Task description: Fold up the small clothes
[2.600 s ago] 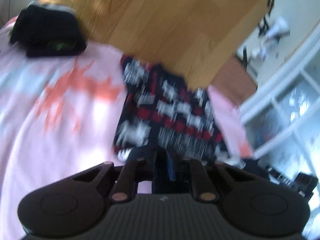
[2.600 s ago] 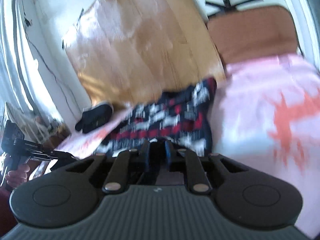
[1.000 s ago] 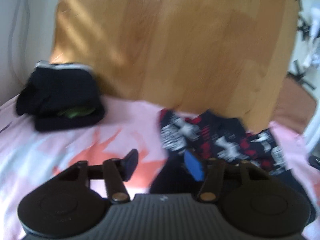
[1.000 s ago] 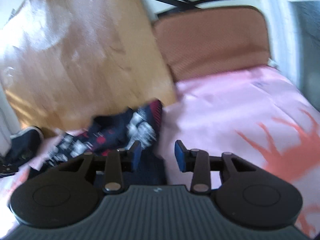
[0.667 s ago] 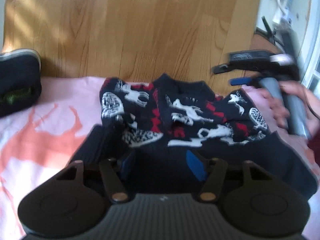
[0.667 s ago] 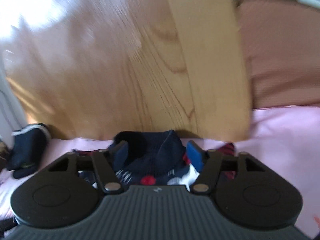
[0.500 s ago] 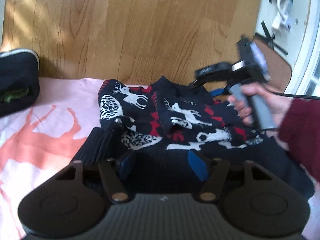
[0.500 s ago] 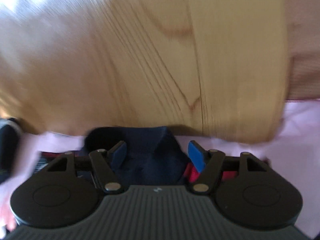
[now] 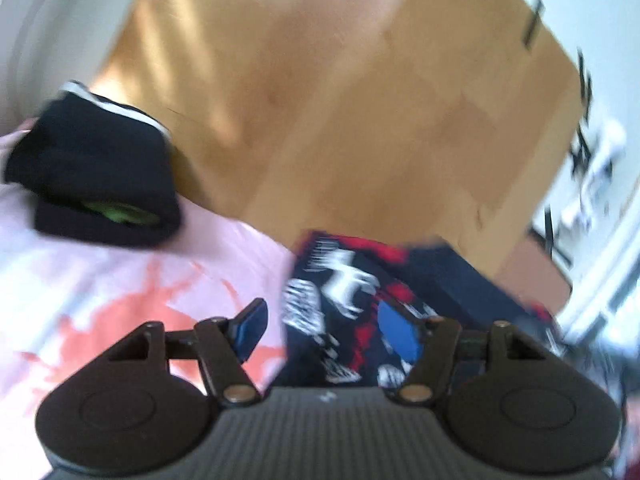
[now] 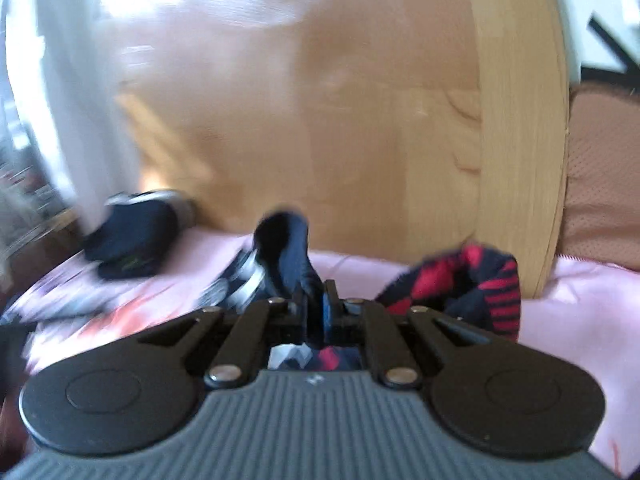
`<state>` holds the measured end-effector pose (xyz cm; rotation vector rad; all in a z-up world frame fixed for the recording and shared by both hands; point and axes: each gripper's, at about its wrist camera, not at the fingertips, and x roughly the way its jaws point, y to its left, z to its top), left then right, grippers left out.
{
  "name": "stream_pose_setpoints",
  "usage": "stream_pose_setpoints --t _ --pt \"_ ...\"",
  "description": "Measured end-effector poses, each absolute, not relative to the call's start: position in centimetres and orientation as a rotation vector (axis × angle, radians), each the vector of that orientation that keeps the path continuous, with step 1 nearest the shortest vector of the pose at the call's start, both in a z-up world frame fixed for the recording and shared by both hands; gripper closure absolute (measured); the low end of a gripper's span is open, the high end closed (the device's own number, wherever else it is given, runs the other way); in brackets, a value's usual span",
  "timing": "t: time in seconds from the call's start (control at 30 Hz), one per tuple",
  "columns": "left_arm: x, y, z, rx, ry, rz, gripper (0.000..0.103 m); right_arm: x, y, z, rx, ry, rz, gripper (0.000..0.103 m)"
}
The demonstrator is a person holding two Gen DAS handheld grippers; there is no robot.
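Note:
A navy sweater (image 9: 344, 280) with white reindeer and red bands lies crumpled on the pink bedsheet (image 9: 100, 280) below the wooden headboard. My left gripper (image 9: 324, 334) hovers over the sweater's left edge. Its jaws are opening, the blue pads (image 9: 250, 330) stand well apart, and they press on nothing. In the right wrist view, my right gripper (image 10: 316, 306) is shut on a navy fold of the sweater (image 10: 286, 248), which sticks up out of the pads. A red and navy part (image 10: 472, 280) bulges to the right. Both views are motion-blurred.
A folded dark garment (image 9: 96, 184) with a green detail sits at the back left against the headboard (image 9: 320, 100), and shows in the right wrist view as the dark garment (image 10: 132, 240). A brown padded chair back (image 10: 600, 180) stands right of the headboard (image 10: 360, 120).
The right gripper, open around the navy fold half a second ago, has shut on it and lifted. The left view swung left; the other hand left it, and the left jaws widened.

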<state>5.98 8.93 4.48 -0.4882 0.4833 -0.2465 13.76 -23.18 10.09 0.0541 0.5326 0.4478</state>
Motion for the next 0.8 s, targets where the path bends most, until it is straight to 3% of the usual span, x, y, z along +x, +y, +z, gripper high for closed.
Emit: stream_pose_setpoints --t 0.2,0.27,0.4,0.53,0.63,0.7,0.8 --pt "2.1 12.8 5.5 -0.545 0.458 -0.186 0.025 1.6 -24.3 6.9 0.078 0.551 0.464 0.094" --pt "1.6 12.9 5.5 -0.570 0.478 -0.205 0.015 -0.2 -24.8 4.5 0.141 0.612 0.437 0.091" --pt "0.8 11.4 5.2 -0.540 0.522 -0.258 0.013 -2.0 -24.5 2.1 0.157 0.661 0.423 0.070" --pt "0.5 9.3 4.4 -0.440 0.571 -0.247 0.010 -2.4 -25.0 4.7 0.173 0.541 0.423 0.060" --pt "0.4 8.0 3.5 -0.409 0.623 -0.280 0.011 -2.3 -26.2 5.7 0.179 0.466 0.344 0.055" --pt "0.3 6.7 3.1 -0.361 0.647 -0.312 0.016 -2.0 -28.0 5.9 0.214 0.434 0.268 0.040" --pt "0.4 4.6 2.7 -0.269 0.681 -0.347 0.029 -0.7 -30.0 5.0 0.285 0.433 0.152 0.034"
